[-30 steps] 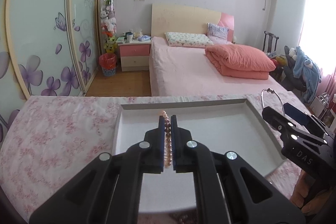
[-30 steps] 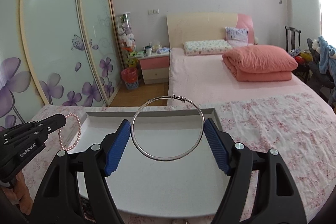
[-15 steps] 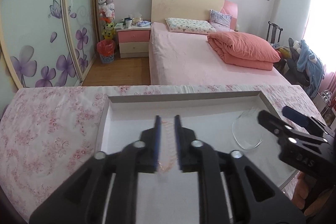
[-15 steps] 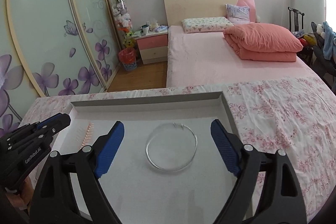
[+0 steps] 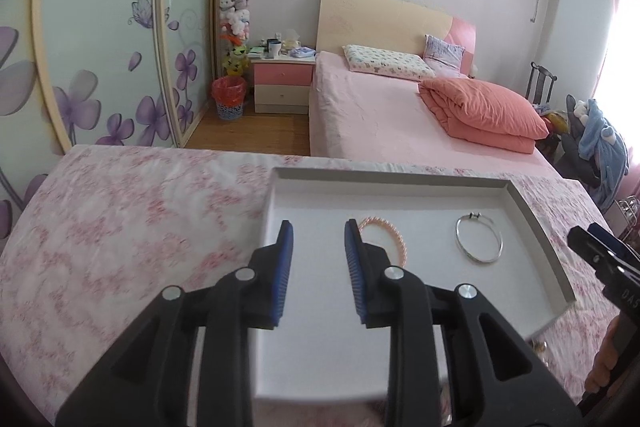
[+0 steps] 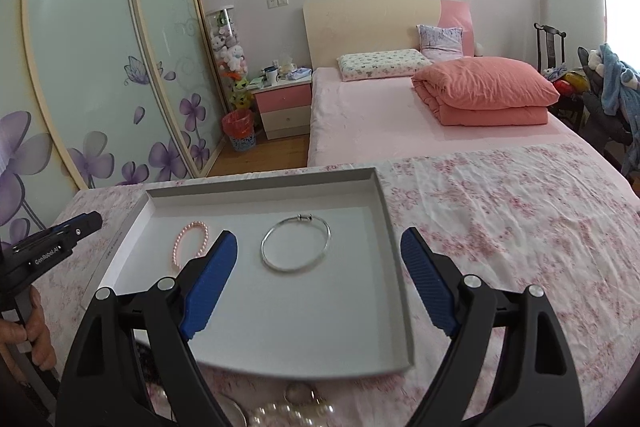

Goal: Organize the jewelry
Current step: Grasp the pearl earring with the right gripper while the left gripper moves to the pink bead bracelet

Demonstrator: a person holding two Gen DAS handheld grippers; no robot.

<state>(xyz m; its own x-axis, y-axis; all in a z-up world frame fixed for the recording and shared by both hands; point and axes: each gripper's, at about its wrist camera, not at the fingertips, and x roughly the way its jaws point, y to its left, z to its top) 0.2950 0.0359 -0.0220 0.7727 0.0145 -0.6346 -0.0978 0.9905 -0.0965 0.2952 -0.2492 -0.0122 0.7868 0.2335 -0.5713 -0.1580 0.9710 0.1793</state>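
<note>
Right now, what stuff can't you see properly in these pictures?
- Pink bead bracelet: left wrist view, the near part is hidden behind the left gripper finger.
- White pearls: right wrist view, cut off by the bottom edge, partly behind the right gripper.
- Silver bangle clasp: too small to make out.
- Tray near edge: left wrist view, blurred.

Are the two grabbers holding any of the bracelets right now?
No, both are empty. The left gripper and right gripper have open jaws; the pink bead bracelet and silver bangle lie loose in the white tray.
</note>
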